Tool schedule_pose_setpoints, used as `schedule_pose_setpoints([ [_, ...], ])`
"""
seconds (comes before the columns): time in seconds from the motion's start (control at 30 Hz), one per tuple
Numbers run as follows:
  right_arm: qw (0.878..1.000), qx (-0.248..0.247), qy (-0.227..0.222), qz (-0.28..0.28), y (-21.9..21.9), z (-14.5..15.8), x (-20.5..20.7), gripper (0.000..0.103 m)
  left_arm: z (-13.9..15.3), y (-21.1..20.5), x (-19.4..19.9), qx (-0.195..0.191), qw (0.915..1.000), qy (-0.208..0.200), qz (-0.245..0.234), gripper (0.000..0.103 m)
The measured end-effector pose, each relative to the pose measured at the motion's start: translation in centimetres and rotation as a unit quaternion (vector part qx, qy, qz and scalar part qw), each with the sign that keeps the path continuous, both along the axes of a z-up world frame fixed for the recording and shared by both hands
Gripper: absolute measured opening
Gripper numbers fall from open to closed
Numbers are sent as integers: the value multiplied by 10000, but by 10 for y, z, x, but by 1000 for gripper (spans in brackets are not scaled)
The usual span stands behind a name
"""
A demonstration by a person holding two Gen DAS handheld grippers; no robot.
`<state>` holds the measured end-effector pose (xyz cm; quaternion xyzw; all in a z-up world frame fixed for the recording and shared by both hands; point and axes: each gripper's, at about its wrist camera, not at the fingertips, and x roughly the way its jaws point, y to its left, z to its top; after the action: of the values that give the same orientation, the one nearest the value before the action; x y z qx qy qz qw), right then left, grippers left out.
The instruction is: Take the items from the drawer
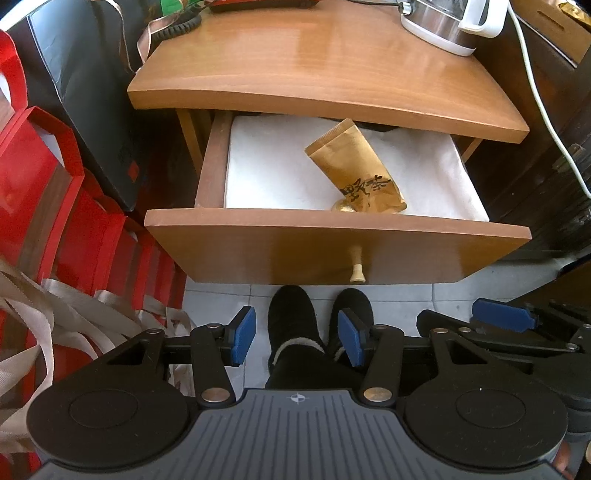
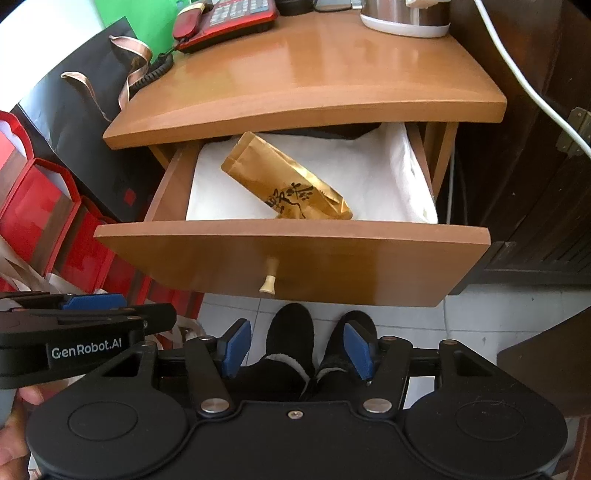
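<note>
The wooden drawer (image 1: 332, 247) of the bedside cabinet stands pulled out, lined with white cloth (image 1: 273, 166). A gold tea packet (image 1: 354, 170) with black characters lies in it, its lower end near the front wall; it also shows in the right wrist view (image 2: 288, 184). A small gold round item (image 1: 341, 206) peeks out beside the packet. My left gripper (image 1: 297, 341) is open and empty, held in front of and below the drawer knob (image 1: 356, 264). My right gripper (image 2: 297, 349) is open and empty, likewise below the drawer front (image 2: 295, 262).
The cabinet top (image 1: 325, 70) carries a kettle (image 1: 443, 22) and a red telephone (image 2: 225, 18). Red boxes (image 1: 44, 206) and a black bag (image 1: 85, 81) crowd the left. Dark wooden furniture (image 2: 524, 147) stands to the right. The person's black slippers (image 1: 291, 325) rest on the tiled floor.
</note>
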<state>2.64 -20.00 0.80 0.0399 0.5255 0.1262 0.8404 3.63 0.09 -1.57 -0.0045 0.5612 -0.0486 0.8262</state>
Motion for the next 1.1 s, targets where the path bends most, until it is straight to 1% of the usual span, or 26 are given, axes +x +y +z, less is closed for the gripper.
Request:
schedule_pose_setpoints([
  [0.43, 10000, 12, 69, -17, 2, -5, -2, 55, -5, 1, 0, 25, 9999, 110, 67, 52],
  [1.1, 9998, -16, 198, -89, 5, -15, -1, 55, -15, 0, 1, 107, 9997, 216, 0, 52],
])
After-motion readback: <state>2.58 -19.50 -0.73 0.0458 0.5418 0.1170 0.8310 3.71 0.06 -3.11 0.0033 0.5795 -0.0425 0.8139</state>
